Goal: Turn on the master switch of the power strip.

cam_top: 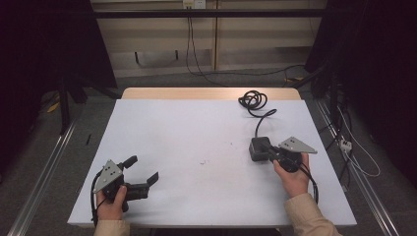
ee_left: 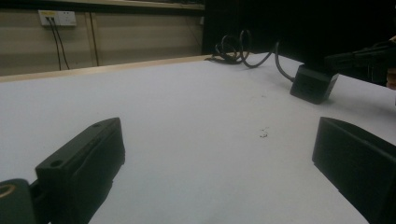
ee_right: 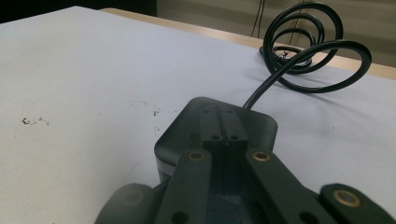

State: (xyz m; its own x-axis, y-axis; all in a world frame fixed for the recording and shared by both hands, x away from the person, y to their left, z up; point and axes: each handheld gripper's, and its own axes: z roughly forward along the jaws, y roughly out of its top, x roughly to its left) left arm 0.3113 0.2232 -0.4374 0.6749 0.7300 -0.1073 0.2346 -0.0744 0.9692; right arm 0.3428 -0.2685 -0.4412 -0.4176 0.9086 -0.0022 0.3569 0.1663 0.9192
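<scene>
A: Item one, the left gripper (cam_top: 145, 170)?

B: Near-left part of the white table (cam_top: 196, 137), held in the left hand (cam_top: 111, 204). Grey three-cornered plate on top. Jaws stand wide apart with bare tabletop between them; in the left gripper view the two black jaws rise at either side of the picture with nothing in the gap.

A: Item two, the right gripper (cam_top: 268, 153)?

B: Right side of the table, held in the right hand (cam_top: 294, 178), a beige sleeve (cam_top: 307, 216) behind it. Jaws brought together, tips meeting. In the right gripper view (ee_right: 223, 135) the closed tips lie over the top of a black power adapter (ee_right: 259, 123). Whether they pinch any part of it I cannot tell.

A: Item three, the adapter itself?

B: A black rounded block (cam_top: 257, 148), resting on the table at the right, directly in front of the right gripper's tips. From the left gripper view it sits well apart from the left jaws, far right (ee_left: 313, 84).

A: Attached parts?

B: A black cable (cam_top: 261, 120) leaves the block's far side and runs toward the far edge of the table, ending in a loose coil (cam_top: 253, 100) near the far-right corner. The coil's loops stand partly upright in the right gripper view (ee_right: 303, 46).

A: Anything else on the surface?

B: A few small dark specks (cam_top: 203, 161) near the table's middle, between the two grippers.
</scene>
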